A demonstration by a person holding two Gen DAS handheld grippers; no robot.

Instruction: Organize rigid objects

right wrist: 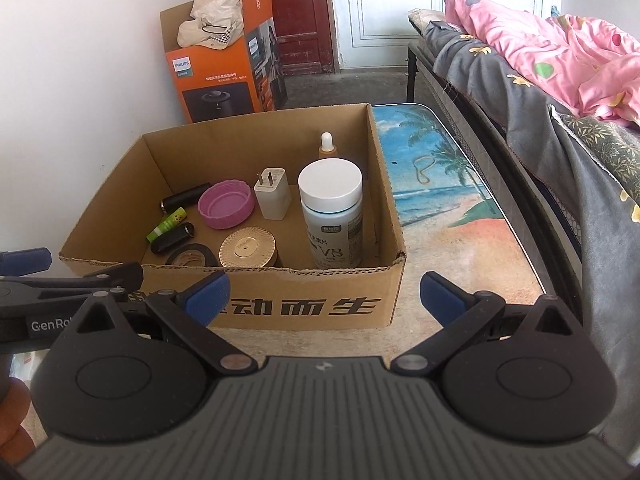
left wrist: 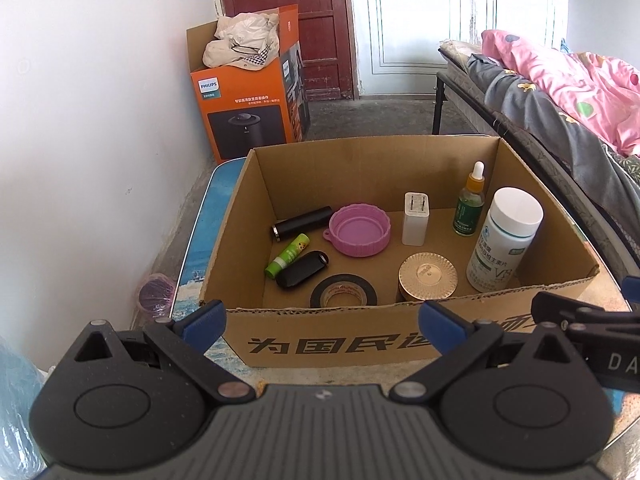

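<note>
1. Daylight, bright. It comes from the overexposed white glazed door [left wrist: 404,20] far behind the open brown cardboard box [left wrist: 400,344]; the panes are blown out, detail lost.
2. Glare washes the plain white wall [left wrist: 100,100] left of the box in both views.
3. Soft shadows only: the box interior is darker along its left and near walls.
4. Strong fisheye bend; the wall and the pink patterned quilt [right wrist: 560,40] right of the box curve, and the corners vignette black.
5. The box contents are sharp; the frame edges are slightly soft.
</note>
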